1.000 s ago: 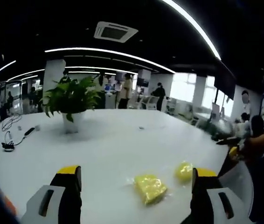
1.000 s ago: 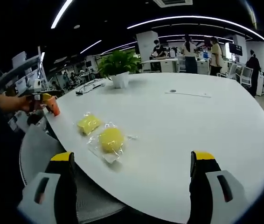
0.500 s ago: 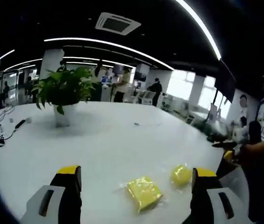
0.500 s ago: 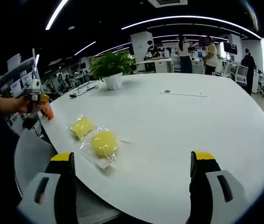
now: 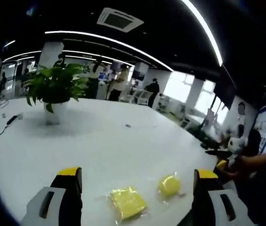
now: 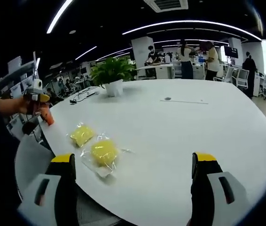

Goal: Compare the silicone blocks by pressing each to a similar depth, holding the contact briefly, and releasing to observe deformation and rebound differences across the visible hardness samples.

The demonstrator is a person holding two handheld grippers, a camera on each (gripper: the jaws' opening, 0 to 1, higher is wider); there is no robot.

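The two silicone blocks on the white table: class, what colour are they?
Both silicone blocks, the squarish one and the rounder one, are yellow, clearest in the right gripper view.

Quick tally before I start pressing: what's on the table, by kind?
Yellow silicone blocks in clear bags: 2 (square block, round block)
Potted plant: 1
Cable bundle: 1
Total: 4 on the white table

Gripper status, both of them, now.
Left gripper: open, holding nothing, above the table edge.
Right gripper: open, holding nothing, short of the yellow blocks.
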